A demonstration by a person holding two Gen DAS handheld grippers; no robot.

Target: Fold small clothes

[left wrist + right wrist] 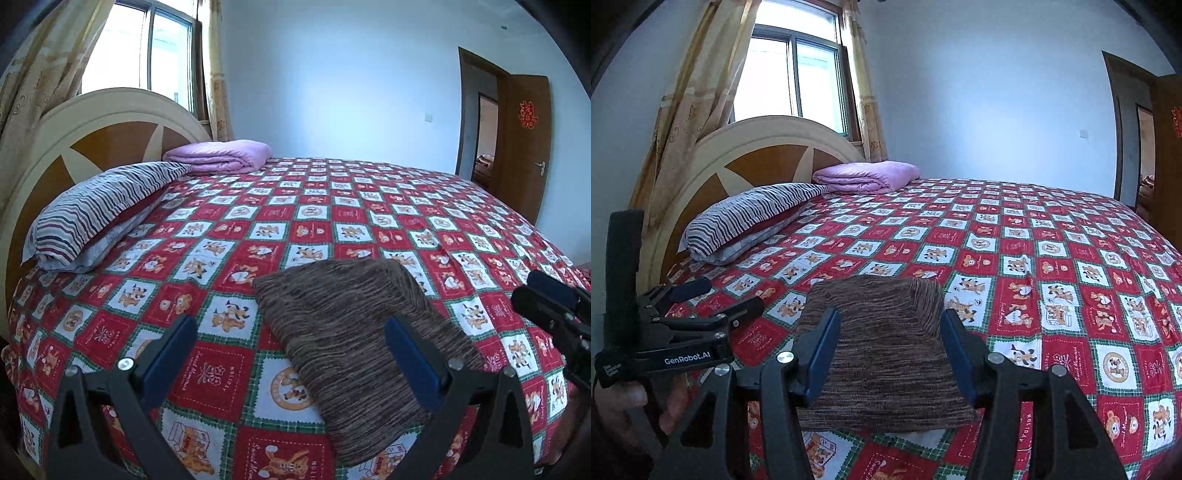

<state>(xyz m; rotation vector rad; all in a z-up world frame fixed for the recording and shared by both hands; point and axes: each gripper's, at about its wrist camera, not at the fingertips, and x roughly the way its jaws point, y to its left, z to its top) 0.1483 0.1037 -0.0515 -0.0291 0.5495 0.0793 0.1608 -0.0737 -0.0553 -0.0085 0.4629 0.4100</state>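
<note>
Left wrist view: my left gripper [291,354] stands spread and empty above the bedspread [332,206], the folded brown garment [354,354] lying flat beneath, nearer its right finger. Right wrist view: my right gripper [890,350] is likewise spread, pinching nothing (the garment [886,354] lies between and below its fingers).

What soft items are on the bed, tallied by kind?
Folded brown knit garment: 1
Striped pillow: 1
Folded purple blanket: 1
Total: 3, all lying on the red patterned bedsheet.
</note>
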